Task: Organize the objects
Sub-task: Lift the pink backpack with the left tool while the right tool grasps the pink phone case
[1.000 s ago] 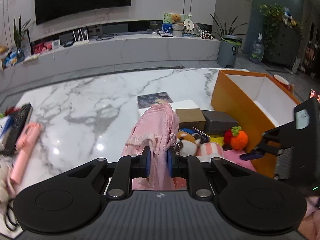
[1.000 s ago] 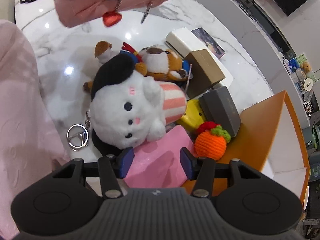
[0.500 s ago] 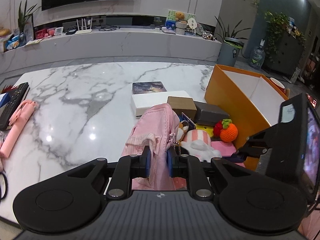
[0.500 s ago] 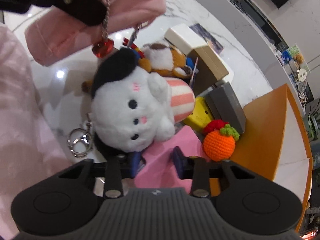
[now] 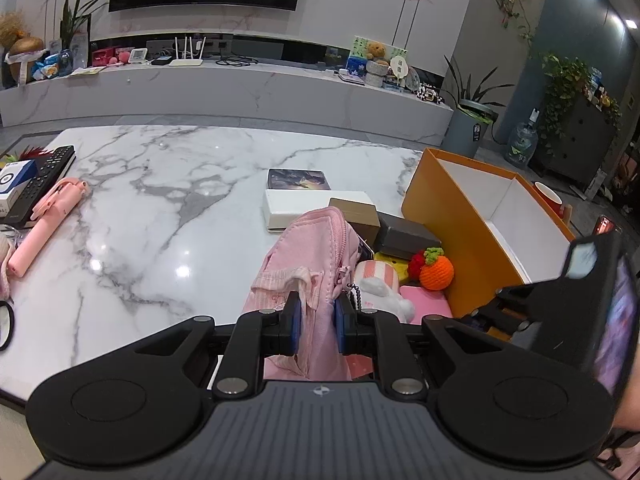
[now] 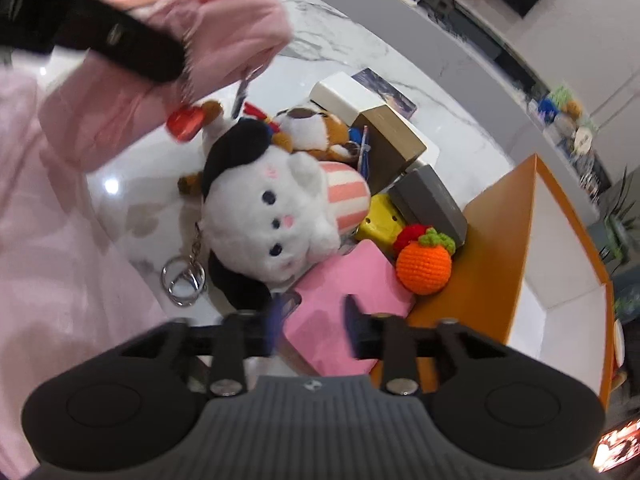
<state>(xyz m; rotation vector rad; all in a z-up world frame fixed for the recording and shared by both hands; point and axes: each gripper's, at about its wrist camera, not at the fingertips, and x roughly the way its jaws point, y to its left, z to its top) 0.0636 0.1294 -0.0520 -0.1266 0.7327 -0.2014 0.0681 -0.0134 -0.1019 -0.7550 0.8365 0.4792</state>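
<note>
My left gripper (image 5: 316, 312) is shut on a pink fabric pouch (image 5: 316, 240), held up over the marble table (image 5: 160, 208). In the right wrist view the pouch (image 6: 224, 28) hangs at the top left with a red heart charm (image 6: 186, 122) dangling from it. My right gripper (image 6: 316, 312) points down at a flat pink box (image 6: 344, 280). Its jaws are opening, and the box lies between them with gaps on both sides. A white plush with a black cap (image 6: 272, 208) lies just beyond, and an orange crochet fruit (image 6: 424, 266) sits by the orange box (image 6: 500, 248).
Behind the plush lie a tiger plush (image 6: 316, 132), a yellow item (image 6: 378, 220), a brown box (image 5: 354, 210), a grey box (image 5: 404, 236), a white box (image 5: 316, 208) and a dark book (image 5: 300, 179). A key ring (image 6: 184, 276) lies by the plush. A pink stick (image 5: 44, 224) and a remote (image 5: 44, 176) lie far left.
The right jaws narrowed over the pink box, then widened again. The pouch in the left gripper has drifted over the plush pile, and the left view has rolled slightly.
</note>
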